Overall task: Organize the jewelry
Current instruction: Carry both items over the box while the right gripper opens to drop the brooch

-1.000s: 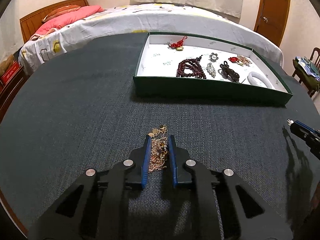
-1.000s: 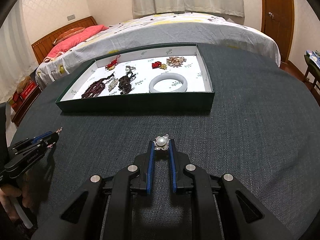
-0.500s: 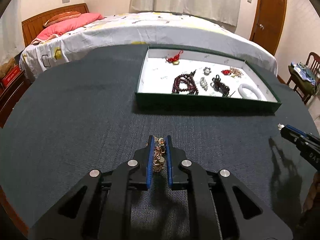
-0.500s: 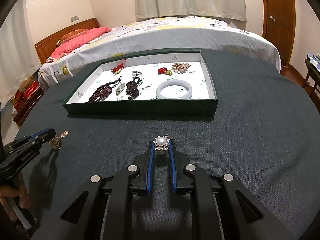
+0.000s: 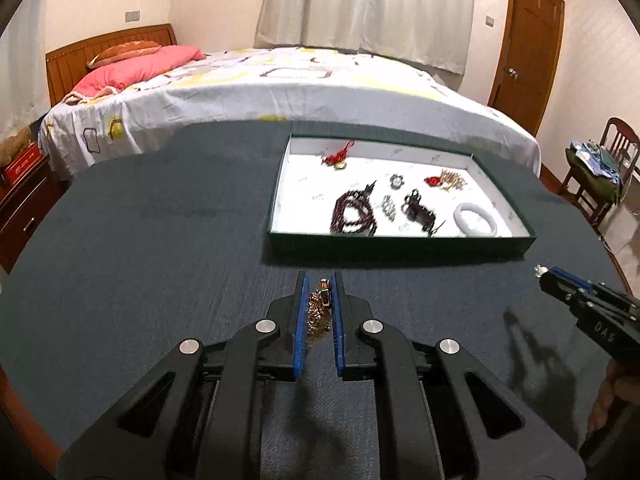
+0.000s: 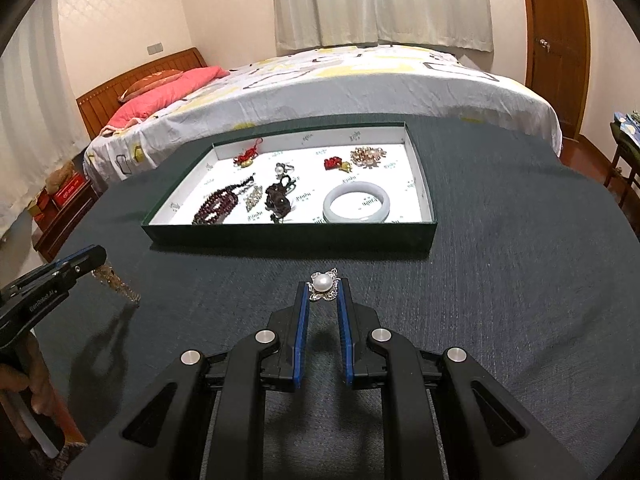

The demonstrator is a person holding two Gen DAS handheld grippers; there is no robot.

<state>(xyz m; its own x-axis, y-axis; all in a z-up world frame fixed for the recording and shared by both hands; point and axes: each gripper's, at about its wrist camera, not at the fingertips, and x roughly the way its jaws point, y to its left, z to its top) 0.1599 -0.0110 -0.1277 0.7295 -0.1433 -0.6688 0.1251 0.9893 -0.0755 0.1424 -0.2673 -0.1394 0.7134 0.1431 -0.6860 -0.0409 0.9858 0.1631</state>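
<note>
While both grippers grip jewelry, bare cloth fronts the tray.

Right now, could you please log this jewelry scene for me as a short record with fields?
left claw: shut on gold chain, which dangles clear of the table
right claw: shut on pearl brooch
tray: green box with white lining, beyond both claws
tray contents: white bangle, dark red bead string, red knot charm, gold brooch, other small pieces
surface: dark cloth-covered table
background: bed, wooden door
</note>
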